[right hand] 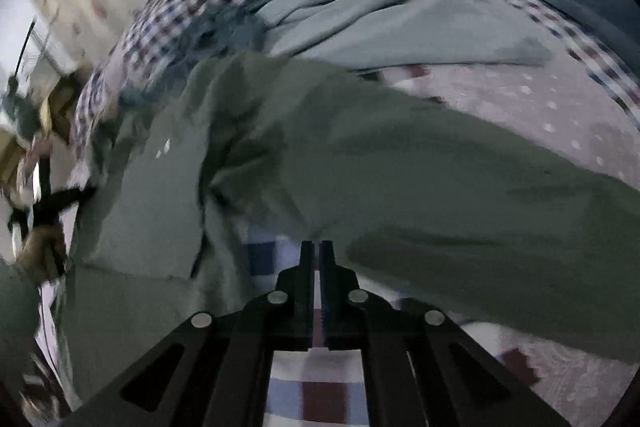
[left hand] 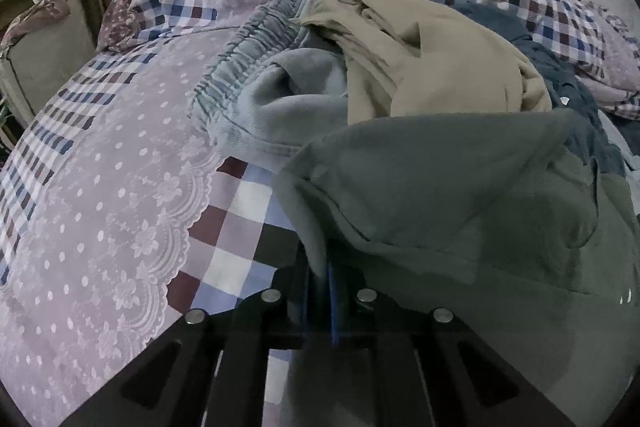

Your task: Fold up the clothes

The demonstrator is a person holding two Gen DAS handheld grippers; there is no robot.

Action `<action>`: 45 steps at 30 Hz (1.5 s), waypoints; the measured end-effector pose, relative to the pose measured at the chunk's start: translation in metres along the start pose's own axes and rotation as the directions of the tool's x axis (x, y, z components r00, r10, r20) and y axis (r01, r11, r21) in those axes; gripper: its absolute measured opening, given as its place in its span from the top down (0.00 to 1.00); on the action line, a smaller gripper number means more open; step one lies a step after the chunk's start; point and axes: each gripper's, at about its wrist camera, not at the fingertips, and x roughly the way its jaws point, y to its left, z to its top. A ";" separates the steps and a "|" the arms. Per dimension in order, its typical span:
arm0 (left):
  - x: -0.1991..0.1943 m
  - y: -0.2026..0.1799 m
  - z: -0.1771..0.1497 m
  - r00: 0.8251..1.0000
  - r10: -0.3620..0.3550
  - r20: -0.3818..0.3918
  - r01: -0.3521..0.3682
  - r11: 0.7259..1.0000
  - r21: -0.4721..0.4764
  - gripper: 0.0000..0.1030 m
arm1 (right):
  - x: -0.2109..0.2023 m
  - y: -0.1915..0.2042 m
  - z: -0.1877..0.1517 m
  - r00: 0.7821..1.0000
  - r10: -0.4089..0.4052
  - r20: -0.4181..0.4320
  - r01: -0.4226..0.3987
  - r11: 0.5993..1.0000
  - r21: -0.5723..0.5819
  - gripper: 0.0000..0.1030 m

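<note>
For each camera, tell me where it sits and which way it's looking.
Left wrist: sits behind the left tongs, facing a clothes pile: tan garment, blue waistband; tongs shut on the green garment.
Right wrist: sits behind the right tongs, shut, at that garment's edge.
Shared: green garment, checked bedspread.

Your left gripper (left hand: 320,279) sits low at the bottom of its own view, its two black fingers pressed together on a fold of the green garment (left hand: 460,211), which drapes over and hides the fingertips. Your right gripper (right hand: 318,251) points forward with its ribbed fingers (right hand: 307,267) drawn nearly together, only a thin slit showing between them and nothing visibly caught there. Its tips lie just below the garment's edge; actual contact cannot be made out in the blurred frame.
</note>
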 end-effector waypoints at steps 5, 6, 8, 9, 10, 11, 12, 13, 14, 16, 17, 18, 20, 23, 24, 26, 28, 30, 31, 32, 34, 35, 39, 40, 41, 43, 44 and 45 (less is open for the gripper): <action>-0.027 -0.007 -0.003 0.999 -0.001 0.038 0.001 1.000 0.000 0.89 | -0.025 -0.027 0.006 0.995 0.036 0.093 -0.045 0.994 0.102 0.96; -0.036 -0.009 -0.004 0.998 -0.008 0.057 0.008 1.000 0.004 0.83 | -0.034 -0.032 0.008 0.990 0.047 0.129 -0.063 0.990 0.123 0.94; -0.061 -0.021 -0.006 0.993 -0.028 0.114 0.025 0.999 0.032 0.67 | -0.053 -0.043 0.012 0.979 0.051 0.199 -0.083 0.985 0.154 0.89; -0.076 -0.029 -0.008 0.988 -0.041 0.148 0.034 0.998 0.054 0.52 | -0.061 -0.048 0.013 0.971 0.054 0.233 -0.094 0.981 0.168 0.83; -0.089 -0.038 -0.009 0.982 -0.056 0.181 0.042 0.996 0.077 0.45 | -0.068 -0.052 0.014 0.965 0.049 0.257 -0.099 0.978 0.183 0.79; -0.098 -0.045 -0.005 0.975 -0.072 0.211 0.051 0.993 0.102 0.35 | -0.074 -0.057 0.014 0.959 0.044 0.281 -0.103 0.975 0.198 0.72; -0.108 -0.054 -0.004 0.966 -0.093 0.240 0.063 0.989 0.130 0.28 | -0.080 -0.062 0.015 0.952 0.032 0.304 -0.102 0.971 0.217 0.66; -0.124 -0.070 -0.009 0.956 -0.128 0.263 0.086 0.982 0.166 0.26 | -0.087 -0.067 0.016 0.945 0.020 0.326 -0.102 0.966 0.236 0.64; -0.138 -0.086 -0.015 0.945 -0.163 0.284 0.107 0.974 0.202 0.24 | -0.093 -0.075 0.015 0.940 0.015 0.342 -0.109 0.960 0.258 0.62; -0.160 -0.122 -0.024 0.927 -0.226 0.300 0.143 0.951 0.274 0.24 | -0.106 -0.091 0.015 0.930 0.007 0.369 -0.124 0.947 0.296 0.62; -0.172 -0.143 -0.030 0.917 -0.259 0.305 0.160 0.936 0.314 0.23 | -0.113 -0.100 0.015 0.925 0.003 0.380 -0.131 0.941 0.313 0.61; -0.183 -0.165 -0.037 0.906 -0.292 0.307 0.175 0.918 0.356 0.19 | -0.119 -0.109 0.015 0.920 -0.002 0.391 -0.138 0.934 0.330 0.61; -0.202 -0.208 -0.056 0.884 -0.357 0.302 0.208 0.879 0.429 0.18 | -0.132 -0.123 0.015 0.912 -0.024 0.410 -0.134 0.926 0.353 0.60; -0.226 -0.275 -0.088 0.853 -0.459 0.247 0.271 0.796 0.541 0.18 | -0.155 -0.144 0.012 0.891 -0.064 0.449 -0.129 0.913 0.388 0.53; -0.233 -0.297 -0.101 0.844 -0.486 0.226 0.284 0.763 0.581 0.18 | -0.163 -0.153 0.011 0.882 -0.080 0.464 -0.129 0.907 0.402 0.49; -0.247 -0.341 -0.126 0.826 -0.535 0.179 0.306 0.692 0.654 0.18 | -0.174 -0.164 0.008 0.873 -0.100 0.478 -0.122 0.903 0.411 0.48; -0.256 -0.377 -0.151 0.811 -0.569 0.140 0.318 0.629 0.710 0.18 | -0.185 -0.175 0.007 0.867 -0.137 0.480 -0.089 0.904 0.419 0.47; -0.266 -0.411 -0.177 0.796 -0.597 0.103 0.325 0.565 0.758 0.18 | -0.195 -0.183 0.005 0.860 -0.170 0.481 -0.054 0.907 0.417 0.27; -0.271 -0.428 -0.190 0.790 -0.608 0.085 0.327 0.534 0.780 0.18 | -0.199 -0.187 0.003 0.856 -0.182 0.483 -0.039 0.910 0.412 0.24; -0.273 -0.443 -0.202 0.788 -0.611 0.070 0.325 0.511 0.796 0.18 | -0.202 -0.189 0.002 0.852 -0.202 0.483 -0.016 0.912 0.410 0.21; -0.275 -0.468 -0.221 0.784 -0.620 0.039 0.332 0.471 0.817 0.18 | -0.207 -0.192 0.001 0.847 -0.252 0.469 0.052 0.916 0.399 0.21; -0.275 -0.478 -0.228 0.782 -0.623 0.023 0.339 0.455 0.823 0.18 | -0.210 -0.193 0.001 0.843 -0.277 0.461 0.086 0.916 0.393 0.21; -0.278 -0.514 -0.256 0.770 -0.637 -0.032 0.372 0.407 0.835 0.18 | -0.216 -0.202 -0.004 0.825 -0.372 0.424 0.197 0.894 0.402 0.20; -0.279 -0.521 -0.263 0.766 -0.642 -0.044 0.378 0.393 0.838 0.18 | -0.218 -0.206 -0.005 0.823 -0.388 0.414 0.212 0.887 0.409 0.20; -0.281 -0.529 -0.271 0.760 -0.648 -0.051 0.379 0.377 0.845 0.18 | -0.219 -0.209 -0.007 0.821 -0.403 0.404 0.227 0.881 0.416 0.20; -0.283 -0.541 -0.284 0.751 -0.656 -0.068 0.385 0.352 0.853 0.18 | -0.221 -0.214 -0.009 0.814 -0.429 0.391 0.258 0.870 0.420 0.20; -0.284 -0.546 -0.289 0.748 -0.659 -0.077 0.390 0.342 0.855 0.18 | -0.222 -0.216 -0.010 0.811 -0.441 0.385 0.272 0.866 0.419 0.20; -0.285 -0.551 -0.294 0.745 -0.662 -0.086 0.394 0.333 0.857 0.18 | -0.224 -0.218 -0.012 0.807 -0.452 0.380 0.286 0.862 0.418 0.20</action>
